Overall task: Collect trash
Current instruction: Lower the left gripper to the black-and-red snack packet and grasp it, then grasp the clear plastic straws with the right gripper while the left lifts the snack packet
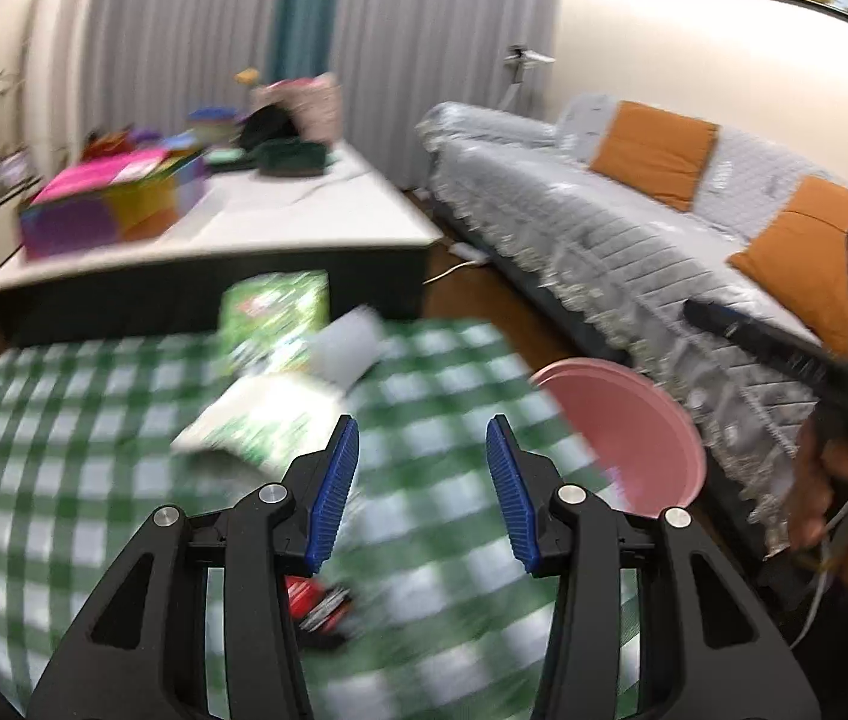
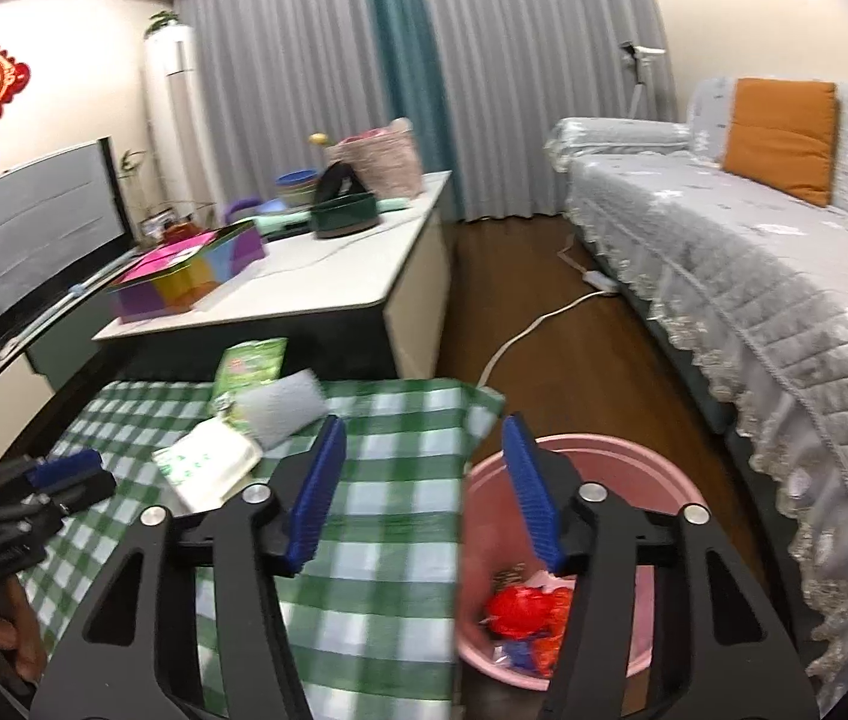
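**Inspector:** State of the left gripper [image 1: 422,468]?

**Assistant:** Jaws spread wide, nothing between the blue pads [image 1: 336,492]. It hangs above the green checked cloth [image 1: 63,420]. The left view is motion-blurred, so fine detail is poor.

**Inspector:** And the right gripper [image 2: 424,462]?

**Assistant:** Also wide open and holding nothing. Its left finger sits over the cloth, its right finger over the pink basin [image 2: 652,468].

**Inspector:** Where is the trash?

**Assistant:** Part lies in the basin: a crumpled red wrapper [image 2: 520,606] with blue and orange scraps [image 2: 529,654] beside it, on the basin floor. The basin stands on the wooden floor [image 2: 484,276], just off the cloth's right edge, between the cloth and the sofa [image 2: 754,276].

**Inspector:** On the cloth?

**Assistant:** At the far edge, a green packet [image 2: 246,369], tilted against the dark side of the low table [image 2: 327,282]. A grey pouch [image 2: 282,411] overlaps it. A white pack with green print [image 2: 207,471] lies just in front, touching the pouch. In the left view a red and black wrapper [image 1: 318,603] lies on the cloth beneath the left gripper, partly hidden by its finger.

**Inspector:** Anything else?

**Assistant:** A coloured box [image 2: 183,276] and a dark green container [image 2: 344,217] stand on the table. A white cable [image 2: 520,336] runs along the floor.
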A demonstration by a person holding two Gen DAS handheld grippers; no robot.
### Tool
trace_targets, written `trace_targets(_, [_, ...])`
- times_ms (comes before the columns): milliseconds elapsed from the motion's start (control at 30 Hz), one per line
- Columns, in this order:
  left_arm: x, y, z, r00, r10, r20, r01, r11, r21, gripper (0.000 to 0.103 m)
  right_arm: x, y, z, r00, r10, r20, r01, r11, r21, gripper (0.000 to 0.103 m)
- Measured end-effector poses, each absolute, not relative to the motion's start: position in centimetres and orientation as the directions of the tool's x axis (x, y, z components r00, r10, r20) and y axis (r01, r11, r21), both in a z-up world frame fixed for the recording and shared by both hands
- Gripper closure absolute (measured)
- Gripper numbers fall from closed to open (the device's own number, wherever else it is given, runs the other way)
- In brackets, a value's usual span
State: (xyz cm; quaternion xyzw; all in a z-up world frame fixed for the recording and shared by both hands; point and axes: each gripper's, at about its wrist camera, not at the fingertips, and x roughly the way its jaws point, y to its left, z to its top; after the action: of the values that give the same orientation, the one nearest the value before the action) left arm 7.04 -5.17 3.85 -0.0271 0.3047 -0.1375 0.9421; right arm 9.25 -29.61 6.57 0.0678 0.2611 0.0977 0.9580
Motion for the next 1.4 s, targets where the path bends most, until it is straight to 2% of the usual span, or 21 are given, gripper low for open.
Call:
trace_targets(300, [6.1,1.7,-2.1,0.728,-0.175,-0.663,0.090,0.983,-0.162,0.059,10.1,-23.9,5.4,0.802,0.304,-0.515,-0.264,0.953,0.151,0.050])
trace_targets(533, [5.8,2.3,-4.1,0.681,-0.219,-0.698,0.094,0.972,-0.214,0.058,11.2,-20.6,4.6,0.773,0.331,-0.541,-0.308,0.942,0.137,0.050])
trace_targets(667, [6.3,1.6,-4.7,0.671,-0.248,-0.699,0.110,0.965,-0.236,0.041,11.4,-19.8,3.9,0.760,0.337,-0.556,-0.321,0.938,0.129,0.050])
trace_targets(833, [7.1,0.0,-5.8,0.634,-0.244,-0.734,0.133,0.969,-0.208,0.038,11.9,-19.1,3.3,0.744,0.346,-0.572,-0.332,0.934,0.134,0.050])
trace_targets(900, [7.4,-0.3,-6.3,0.617,-0.224,-0.755,0.127,0.974,-0.186,0.039,12.1,-18.7,3.1,0.737,0.352,-0.577,-0.340,0.931,0.134,0.050])
trace_targets(967, [7.7,0.1,-6.5,0.606,-0.216,-0.765,0.108,0.976,-0.190,0.058,12.4,-18.1,2.8,0.725,0.364,-0.585,-0.356,0.925,0.134,0.049])
trace_targets(1400, [8.5,6.0,-5.6,0.657,-0.069,-0.750,-0.106,0.977,-0.183,0.058,14.9,-11.3,-2.1,0.567,0.445,-0.693,-0.501,0.854,0.139,0.048])
